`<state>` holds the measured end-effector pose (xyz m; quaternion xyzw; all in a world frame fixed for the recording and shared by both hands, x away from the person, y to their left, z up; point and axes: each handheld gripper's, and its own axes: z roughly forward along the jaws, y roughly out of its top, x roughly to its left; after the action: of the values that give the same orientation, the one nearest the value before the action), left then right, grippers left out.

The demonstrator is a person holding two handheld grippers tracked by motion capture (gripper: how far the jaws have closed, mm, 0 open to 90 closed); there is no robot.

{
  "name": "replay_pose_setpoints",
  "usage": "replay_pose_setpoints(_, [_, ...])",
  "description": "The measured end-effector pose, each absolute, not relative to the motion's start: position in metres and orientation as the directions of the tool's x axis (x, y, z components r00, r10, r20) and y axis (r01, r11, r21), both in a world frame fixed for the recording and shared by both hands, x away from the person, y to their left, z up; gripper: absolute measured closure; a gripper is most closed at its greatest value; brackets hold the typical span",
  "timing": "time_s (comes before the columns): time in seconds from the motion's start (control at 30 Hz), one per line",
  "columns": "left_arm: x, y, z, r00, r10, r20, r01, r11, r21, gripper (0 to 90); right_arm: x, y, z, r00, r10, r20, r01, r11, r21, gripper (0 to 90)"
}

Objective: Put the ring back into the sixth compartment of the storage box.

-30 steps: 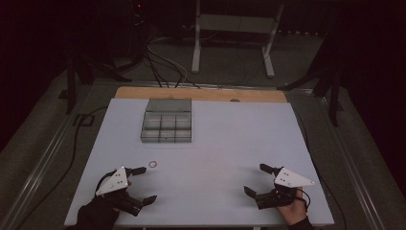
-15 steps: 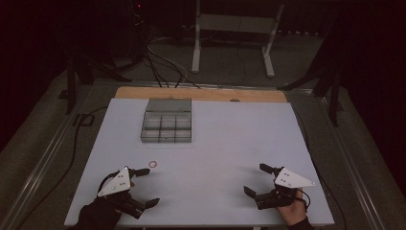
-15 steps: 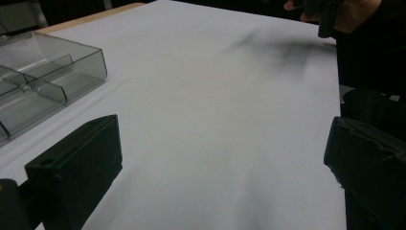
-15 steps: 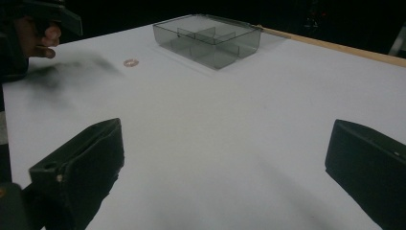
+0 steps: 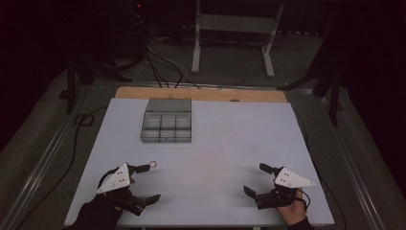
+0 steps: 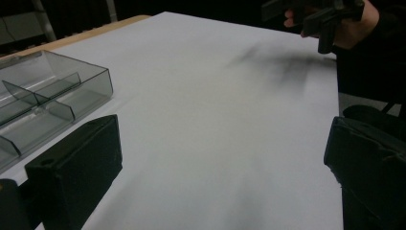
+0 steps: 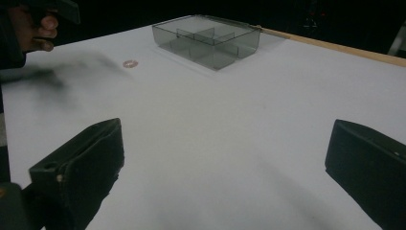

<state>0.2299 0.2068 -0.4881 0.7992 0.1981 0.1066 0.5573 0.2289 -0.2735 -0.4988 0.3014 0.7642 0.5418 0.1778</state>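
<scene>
We see one small ring (image 5: 153, 164) lying flat on the white counter (image 5: 230, 143), just beside the upper jaw tip of the left gripper (image 5: 146, 183) and well in front of the one clear compartment box (image 5: 166, 126). In the right gripper view the ring (image 7: 129, 63) lies apart from the box (image 7: 207, 39), on its near left side. The box is split into small compartments, and those we can see into look empty. We count two grippers. The left gripper is released, jaws spread wide, holding nothing. The right gripper (image 5: 254, 179), well to the right of the ring, is likewise released, with bare counter between its jaws.
</scene>
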Motion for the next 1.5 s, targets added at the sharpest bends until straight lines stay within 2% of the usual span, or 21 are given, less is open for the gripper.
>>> replay_pose_setpoints(1.03, [0.259,0.214,-0.478,0.793,0.608,-0.041,0.228,-0.234,0.945,0.5,0.230,-0.273,-0.500,-0.754,0.653,0.065,0.276,0.227,0.934,0.0])
replay_pose_setpoints(1.5, [0.282,0.217,-0.486,0.697,0.712,-0.091,0.323,-0.198,0.926,0.6,0.230,-0.273,-0.500,-0.752,0.656,0.066,0.279,0.226,0.933,0.0])
